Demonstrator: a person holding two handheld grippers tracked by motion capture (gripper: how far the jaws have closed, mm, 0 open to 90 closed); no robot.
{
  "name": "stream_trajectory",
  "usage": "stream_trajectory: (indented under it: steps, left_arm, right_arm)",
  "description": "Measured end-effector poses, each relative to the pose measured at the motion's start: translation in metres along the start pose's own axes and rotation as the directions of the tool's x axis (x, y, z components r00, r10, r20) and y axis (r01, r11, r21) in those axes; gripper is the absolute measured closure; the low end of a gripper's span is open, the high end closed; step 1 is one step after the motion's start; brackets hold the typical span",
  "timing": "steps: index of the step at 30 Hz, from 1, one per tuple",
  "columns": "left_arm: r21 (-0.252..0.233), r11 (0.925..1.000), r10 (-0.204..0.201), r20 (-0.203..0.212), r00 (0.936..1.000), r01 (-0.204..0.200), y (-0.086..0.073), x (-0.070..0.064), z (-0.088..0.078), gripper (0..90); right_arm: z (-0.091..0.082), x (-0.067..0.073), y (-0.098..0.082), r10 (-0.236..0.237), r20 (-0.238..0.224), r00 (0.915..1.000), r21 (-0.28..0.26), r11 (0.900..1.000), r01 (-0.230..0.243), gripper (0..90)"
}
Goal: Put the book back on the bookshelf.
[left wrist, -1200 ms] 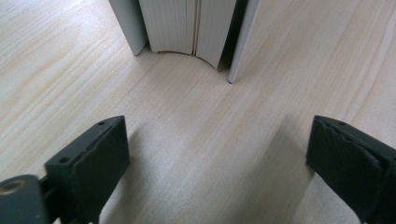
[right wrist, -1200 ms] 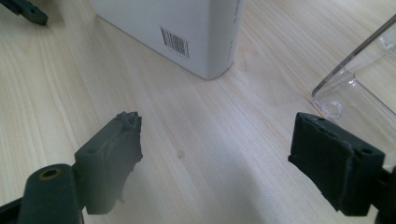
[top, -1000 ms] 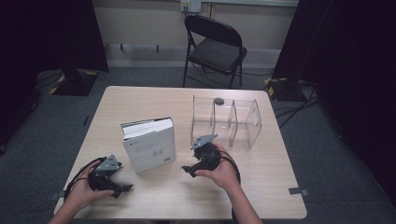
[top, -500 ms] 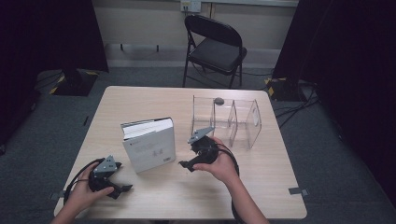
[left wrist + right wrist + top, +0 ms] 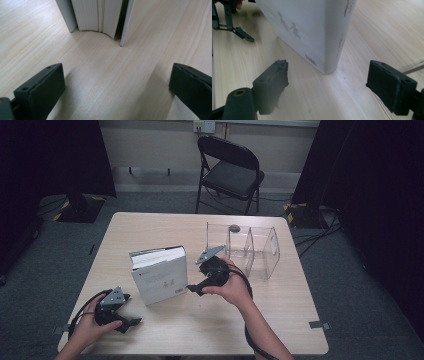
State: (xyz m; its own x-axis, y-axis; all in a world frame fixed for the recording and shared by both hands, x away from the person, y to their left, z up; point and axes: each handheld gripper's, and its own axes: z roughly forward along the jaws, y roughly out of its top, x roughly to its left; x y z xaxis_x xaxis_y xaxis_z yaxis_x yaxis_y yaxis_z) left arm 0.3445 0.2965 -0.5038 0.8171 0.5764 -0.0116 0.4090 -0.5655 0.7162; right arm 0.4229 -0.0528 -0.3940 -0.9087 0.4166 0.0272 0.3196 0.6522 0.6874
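Book [image 5: 161, 275] upright on table [image 5: 280, 320]; clear divider rack [image 5: 250, 247] behind.

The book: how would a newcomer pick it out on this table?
Start at the wooden table and find the clear acrylic divider rack on its far right part. Left of it stands the book, upright near the middle: the one white, opaque, thick block, its page edges on top.

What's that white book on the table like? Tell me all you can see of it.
The white book is a thick hardback standing upright on the pale wooden table, its covers slightly splayed around a cream page block. Its cover carries small grey figures and faint print too small to read. A clear plastic divider rack stands apart on one side of it. The right gripper points at its spine corner without touching; the left gripper sits apart from it.
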Motion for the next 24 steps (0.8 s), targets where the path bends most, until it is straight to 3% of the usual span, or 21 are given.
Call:
stream_trajectory:
  steps: [3,9,24]
  left_arm:
    - [0.000,1.0000,0.001,0.000,1.0000,-0.001,0.000,0.000,0.000,0.0]
    - [0.001,1.0000,0.001,0.001,1.0000,-0.001,0.000,0.000,0.000,0.0]
    - [0.000,1.0000,-0.001,0.001,1.0000,0.001,0.000,0.000,0.000,0.0]
  right_arm:
    - [0.001,0.000,0.005,0.019,-0.014,0.9997,-0.003,1.000,-0.019,15.9]
    - [0.004,0.001,0.020,-0.015,-0.021,0.9997,-0.004,1.000,0.015,16.1]
    - [0.008,0.001,0.047,-0.037,-0.055,0.9978,-0.015,0.999,0.036,17.2]
